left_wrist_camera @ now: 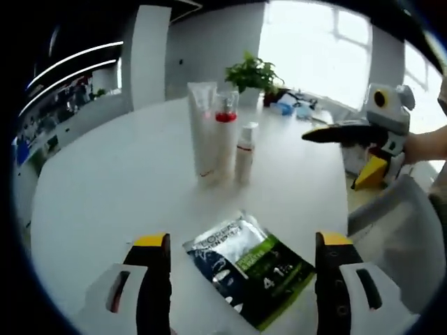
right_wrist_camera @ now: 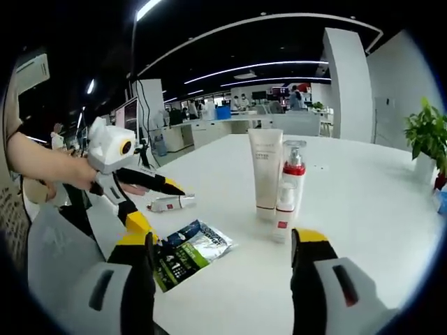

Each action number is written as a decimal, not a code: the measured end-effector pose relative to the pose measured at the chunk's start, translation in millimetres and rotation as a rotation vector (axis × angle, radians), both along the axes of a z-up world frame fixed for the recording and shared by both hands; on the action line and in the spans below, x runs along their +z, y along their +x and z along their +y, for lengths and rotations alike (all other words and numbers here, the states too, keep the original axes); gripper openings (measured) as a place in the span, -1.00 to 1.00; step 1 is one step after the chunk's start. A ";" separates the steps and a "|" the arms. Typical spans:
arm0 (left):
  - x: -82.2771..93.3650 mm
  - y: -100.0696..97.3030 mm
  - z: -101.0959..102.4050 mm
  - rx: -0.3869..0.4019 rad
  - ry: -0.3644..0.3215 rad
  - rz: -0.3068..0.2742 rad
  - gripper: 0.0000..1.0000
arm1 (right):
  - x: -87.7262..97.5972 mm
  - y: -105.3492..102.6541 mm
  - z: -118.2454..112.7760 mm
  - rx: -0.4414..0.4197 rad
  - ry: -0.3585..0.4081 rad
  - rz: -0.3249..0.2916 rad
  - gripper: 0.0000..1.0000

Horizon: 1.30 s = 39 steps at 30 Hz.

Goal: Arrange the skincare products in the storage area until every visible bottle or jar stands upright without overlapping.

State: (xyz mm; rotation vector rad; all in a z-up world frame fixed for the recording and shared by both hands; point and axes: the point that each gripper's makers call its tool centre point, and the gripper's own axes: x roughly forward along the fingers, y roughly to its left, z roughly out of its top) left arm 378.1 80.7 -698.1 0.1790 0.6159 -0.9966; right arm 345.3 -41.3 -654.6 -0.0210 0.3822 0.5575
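Yellow-tipped fingers [left_wrist_camera: 152,241] of both grippers spread wide, holding nothing.

An open-plan office is showing here: long strip ceiling lights [right_wrist_camera: 265,66] are glowing over rows of desks with monitors [right_wrist_camera: 209,112], a broad round white table [left_wrist_camera: 126,174] is standing near big bright windows [left_wrist_camera: 314,49], and a green potted plant [left_wrist_camera: 251,73] is sitting on it.

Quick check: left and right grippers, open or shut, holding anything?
Left gripper: open, empty, jaws either side of the flat green-and-silver sachet.
Right gripper: open, empty.
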 end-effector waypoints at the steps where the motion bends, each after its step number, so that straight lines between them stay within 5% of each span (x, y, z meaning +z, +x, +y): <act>1: 0.8 -2.5 5.5 0.018 -0.006 0.006 0.67 | -0.1 -0.7 0.7 0.000 0.002 0.002 0.62; 17: 4.0 -38.4 70.6 0.233 -0.028 0.053 0.89 | 0.3 -14.9 12.9 0.021 0.030 0.013 0.75; 39: 22.7 -81.7 137.5 0.434 -0.031 0.032 0.94 | -9.4 -27.6 12.5 0.023 0.017 0.050 0.85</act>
